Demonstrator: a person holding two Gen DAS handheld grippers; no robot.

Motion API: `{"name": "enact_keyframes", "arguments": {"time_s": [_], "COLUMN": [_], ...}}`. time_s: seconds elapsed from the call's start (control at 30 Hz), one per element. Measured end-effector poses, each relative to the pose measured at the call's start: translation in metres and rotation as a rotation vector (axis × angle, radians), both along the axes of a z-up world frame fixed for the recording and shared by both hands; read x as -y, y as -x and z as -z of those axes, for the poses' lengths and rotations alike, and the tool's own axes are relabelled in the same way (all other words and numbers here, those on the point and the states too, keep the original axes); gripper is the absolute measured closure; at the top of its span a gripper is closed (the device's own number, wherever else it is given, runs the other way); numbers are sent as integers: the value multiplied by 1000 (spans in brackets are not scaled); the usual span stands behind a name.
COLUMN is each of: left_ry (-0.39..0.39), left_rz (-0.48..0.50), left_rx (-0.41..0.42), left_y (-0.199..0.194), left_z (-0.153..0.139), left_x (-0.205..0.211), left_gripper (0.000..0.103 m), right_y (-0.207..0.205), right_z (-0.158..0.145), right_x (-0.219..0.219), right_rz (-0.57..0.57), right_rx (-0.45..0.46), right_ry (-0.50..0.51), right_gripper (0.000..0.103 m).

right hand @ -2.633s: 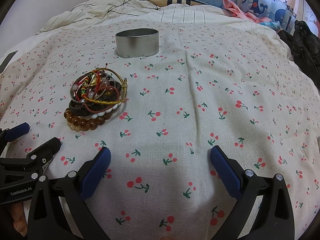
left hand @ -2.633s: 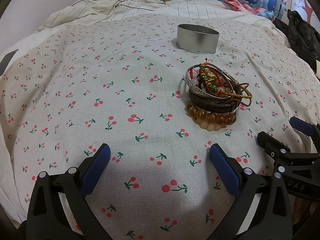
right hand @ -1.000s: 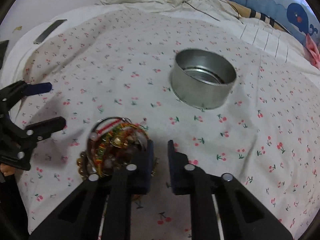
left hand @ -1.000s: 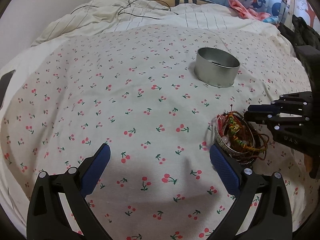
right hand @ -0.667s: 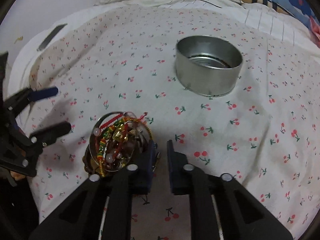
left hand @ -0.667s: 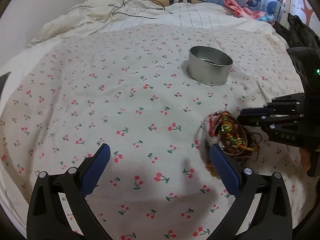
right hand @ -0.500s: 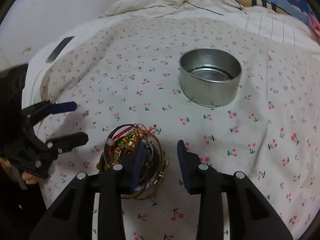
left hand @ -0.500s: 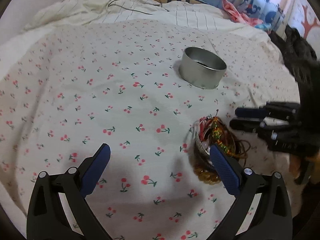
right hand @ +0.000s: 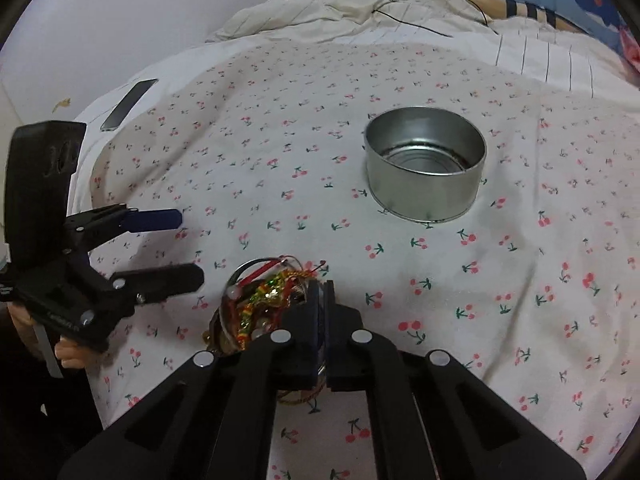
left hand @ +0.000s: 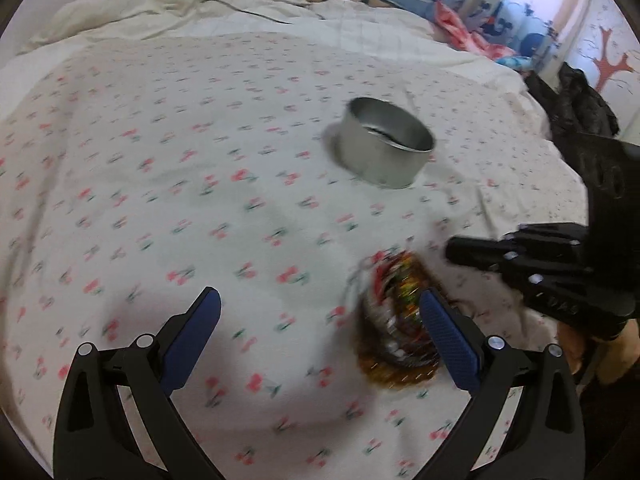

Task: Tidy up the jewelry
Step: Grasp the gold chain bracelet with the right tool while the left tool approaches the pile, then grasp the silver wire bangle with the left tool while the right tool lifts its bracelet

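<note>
left gripper (left hand: 320,334): black plastic frame with triangular cut-outs; silver round screws; fingers (left hand: 450,334) faced with blue textured pads | right gripper (right hand: 322,292): same black build; silver screw heads; white lettering on its side, too blurred to read | each backed by a blocky black housing | sleeves: none visible

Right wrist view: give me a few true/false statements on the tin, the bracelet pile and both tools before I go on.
1. The round metal tin holds bracelets. False: it is empty.
2. The right tool is shut at the bracelet pile. True.
3. The left tool is shut. False: its jaws stand apart.
4. The tin lies tipped on its side. False: it stands upright on the cherry-print cloth.
5. A phone lies near the bed's edge. True.
</note>
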State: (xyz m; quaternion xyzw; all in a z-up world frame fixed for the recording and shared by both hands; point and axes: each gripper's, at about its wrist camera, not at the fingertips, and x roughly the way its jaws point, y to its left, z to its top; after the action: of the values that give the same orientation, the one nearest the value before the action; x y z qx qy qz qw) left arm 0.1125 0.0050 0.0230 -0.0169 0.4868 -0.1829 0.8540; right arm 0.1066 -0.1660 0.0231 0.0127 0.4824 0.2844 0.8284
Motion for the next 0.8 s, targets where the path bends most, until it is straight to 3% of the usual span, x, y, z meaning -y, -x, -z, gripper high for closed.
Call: {"name": "enact_keyframes", "arguments": {"time_s": [0.13, 0.2, 0.23, 0.27, 0.3, 0.33, 0.37, 0.57, 0.8], "left_ry": [43, 52, 32, 14, 5, 37, 80, 31, 21], "left_rz": [81, 98, 102, 109, 111, 108, 105, 95, 26], "left_rx": [-46, -30, -16, -22, -46, -88, -117, -62, -18], "left_y": [-15, -15, -13, -13, -14, -16, -18, -13, -18], "left_z": [9, 8, 7, 9, 14, 20, 22, 13, 0], "left_x": [19, 24, 26, 28, 27, 24, 20, 14, -12], "left_gripper": [7, 9, 23, 48, 61, 88, 97, 99, 99], "right_y": [-4, -4, -4, -5, -4, -3, -2, -3, -6], "right_z": [6, 5, 4, 4, 4, 3, 3, 10, 21], "right_x": [2, 5, 6, 7, 7, 7, 5, -4, -7], "right_rz": [4, 15, 19, 21, 25, 28, 20, -15, -42], "right_rx": [-26, -17, -15, -16, -12, 4, 10, -8, -67], "right_ry": [30, 34, 37, 33, 33, 44, 48, 52, -24], "right_gripper": [100, 100, 94, 73, 61, 54, 54, 54, 54]}}
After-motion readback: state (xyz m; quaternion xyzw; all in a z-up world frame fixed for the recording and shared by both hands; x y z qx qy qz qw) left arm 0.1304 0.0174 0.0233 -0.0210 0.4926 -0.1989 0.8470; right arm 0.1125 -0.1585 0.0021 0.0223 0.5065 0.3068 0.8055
